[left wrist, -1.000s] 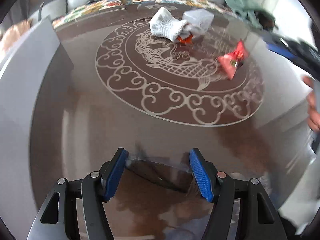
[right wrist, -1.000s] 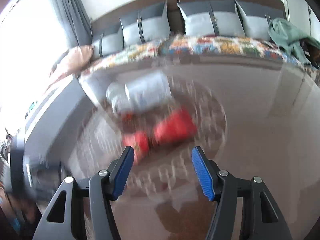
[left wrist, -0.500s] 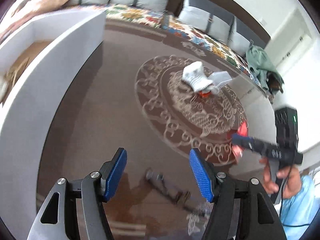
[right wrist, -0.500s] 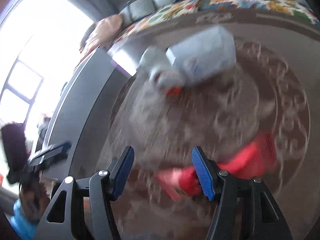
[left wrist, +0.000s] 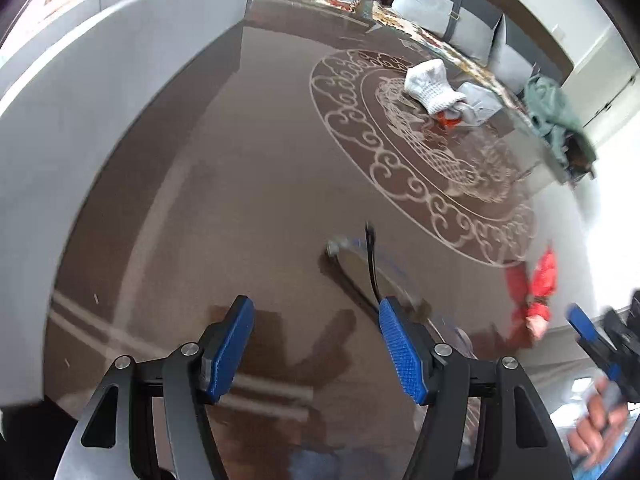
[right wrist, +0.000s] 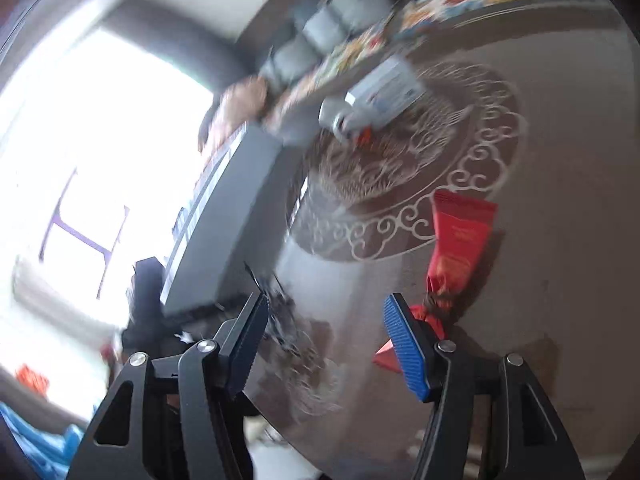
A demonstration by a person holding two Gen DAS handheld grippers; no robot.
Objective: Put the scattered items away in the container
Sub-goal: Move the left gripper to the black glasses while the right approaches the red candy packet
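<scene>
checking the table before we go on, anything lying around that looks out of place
Yes. A red snack packet lies loose near the table's edge by the right claw, and a white sock sits heaped on a pale packet farther back. Both claws are empty.

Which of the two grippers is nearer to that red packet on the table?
Right. The right gripper is right at the red packet, beside one fingertip. The left gripper is off to the side, well apart from it.

Under my grippers the glossy brown table (left wrist: 248, 184) with its pale scrolled medallion carries a white knitted glove (left wrist: 430, 84) touching a grey-white packet (left wrist: 480, 100), a red wrapper (right wrist: 456, 240) near the medallion's rim, and a grey box (left wrist: 100, 92).
</scene>
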